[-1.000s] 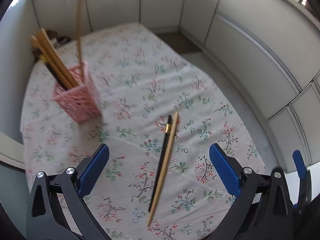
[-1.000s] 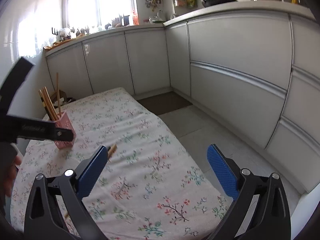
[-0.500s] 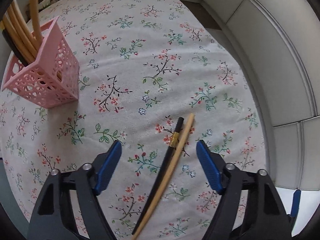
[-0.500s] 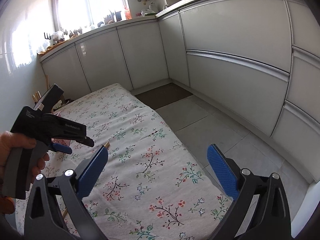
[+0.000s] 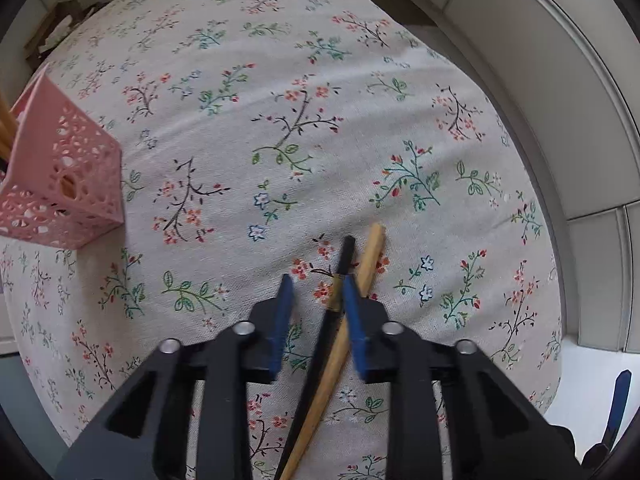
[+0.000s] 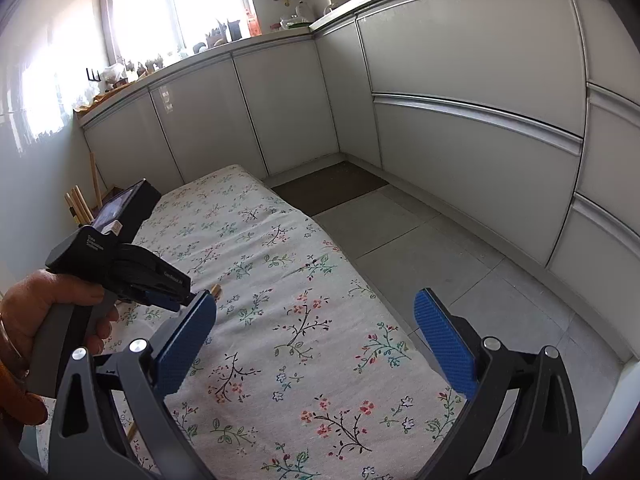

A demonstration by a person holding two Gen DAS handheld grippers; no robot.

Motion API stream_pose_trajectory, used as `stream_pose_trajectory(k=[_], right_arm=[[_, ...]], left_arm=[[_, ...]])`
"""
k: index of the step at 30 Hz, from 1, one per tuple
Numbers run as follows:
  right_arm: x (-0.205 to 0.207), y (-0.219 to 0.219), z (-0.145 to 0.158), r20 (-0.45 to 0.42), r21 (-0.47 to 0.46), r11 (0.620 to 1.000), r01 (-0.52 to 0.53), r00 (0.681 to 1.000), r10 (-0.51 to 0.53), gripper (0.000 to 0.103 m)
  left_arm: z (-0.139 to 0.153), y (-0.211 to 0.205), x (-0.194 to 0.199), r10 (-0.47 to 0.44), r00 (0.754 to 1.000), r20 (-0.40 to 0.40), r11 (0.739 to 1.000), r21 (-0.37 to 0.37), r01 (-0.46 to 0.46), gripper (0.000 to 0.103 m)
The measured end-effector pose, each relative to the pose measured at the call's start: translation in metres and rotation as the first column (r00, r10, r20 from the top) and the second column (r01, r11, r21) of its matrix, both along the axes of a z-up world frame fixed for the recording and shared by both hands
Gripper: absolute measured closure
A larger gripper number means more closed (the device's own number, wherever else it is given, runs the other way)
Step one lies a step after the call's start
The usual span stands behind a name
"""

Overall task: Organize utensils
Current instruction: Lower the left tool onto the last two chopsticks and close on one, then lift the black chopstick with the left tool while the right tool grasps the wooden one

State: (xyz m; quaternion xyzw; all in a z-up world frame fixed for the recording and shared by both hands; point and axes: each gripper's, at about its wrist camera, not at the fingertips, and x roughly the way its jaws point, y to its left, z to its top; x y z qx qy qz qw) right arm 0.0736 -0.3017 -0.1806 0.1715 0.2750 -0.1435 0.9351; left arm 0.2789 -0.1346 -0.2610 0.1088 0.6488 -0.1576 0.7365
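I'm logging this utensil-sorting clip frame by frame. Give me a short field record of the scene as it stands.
surface: floral tablecloth
loose utensils: black chopstick and pale wooden chopstick, lying side by side
container: pink perforated plastic basket, upright, wooden sticks inside
left gripper: pointing down, jaws closing; black chopstick between them, wooden one crossing under one finger
right gripper: open, nothing between its jaws, above the cloth
person: a hand holding the left gripper

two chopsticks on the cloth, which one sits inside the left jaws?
The black chopstick, gold-banded, lies between the closing left gripper. The wooden chopstick passes under the right pad, partly outside.
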Motion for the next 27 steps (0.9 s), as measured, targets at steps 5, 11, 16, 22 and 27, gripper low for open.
stream_pose_trajectory(k=[5,11,16,22,27], right_arm=[[0.001,0.002,-0.001,-0.002,0.003,1.000,-0.004,1.000,0.004,0.006],[0.007,0.004,-0.005,-0.028,-0.009,1.000,-0.003,1.000,0.003,0.006],[0.010,0.006,-0.009,-0.050,-0.024,1.000,0.008,0.999,-0.009,0.006],[0.036,0.027,-0.006,-0.084,-0.082,0.996,-0.035,0.996,0.028,0.006],[0.096,0.060,-0.003,-0.172,-0.120,0.987,-0.104,0.982,0.083,0.006]], left_arm=[[-0.005,-0.014,0.006,-0.046,0.999,-0.003,0.998,0.043,0.046,0.089],[-0.008,-0.020,0.009,-0.058,0.998,0.009,0.998,0.020,0.058,0.090],[-0.005,0.015,-0.013,-0.029,0.996,0.080,0.997,-0.067,0.034,0.097],[0.022,0.073,-0.061,0.044,0.988,0.149,0.975,-0.223,-0.010,0.097],[0.070,0.106,-0.100,0.098,0.956,0.277,0.952,-0.305,-0.009,0.097]])
